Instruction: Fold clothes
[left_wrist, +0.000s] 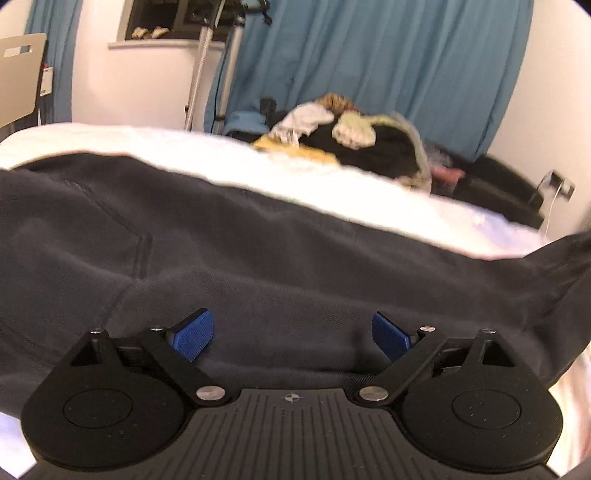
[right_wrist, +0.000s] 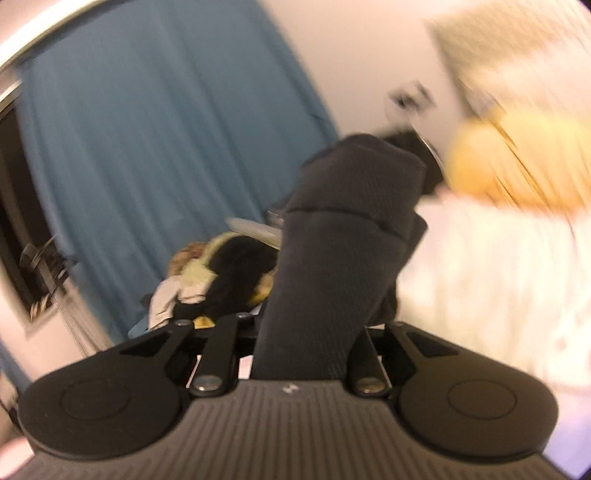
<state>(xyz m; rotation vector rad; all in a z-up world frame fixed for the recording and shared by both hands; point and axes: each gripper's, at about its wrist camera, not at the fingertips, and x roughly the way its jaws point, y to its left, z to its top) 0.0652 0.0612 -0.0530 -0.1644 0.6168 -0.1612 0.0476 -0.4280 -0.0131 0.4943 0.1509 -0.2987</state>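
Charcoal knit cloth, a dark grey garment (left_wrist: 258, 251) with stitched seams, lies spread across the white-covered bed (left_wrist: 110, 144), flattened there so its edges can be brought together. Over its near hem hangs the left gripper (left_wrist: 293, 334), blue pads (left_wrist: 194, 338) wide apart and empty, touching nothing, apparently placed to take a fresh bite of the fabric. Beyond it a heap of unfolded clothes (left_wrist: 347, 140) in black, white and yellow waits against the blue curtain (left_wrist: 369, 62), kept well apart from the piece in hand. To the right, the right gripper (right_wrist: 308, 354) has its jaws shut tight on a bunched end of the same dark grey garment (right_wrist: 340, 236), which stands up out of them in a thick fold, probably lifted clear of the bed so that end can be carried over. Its view is blurred.
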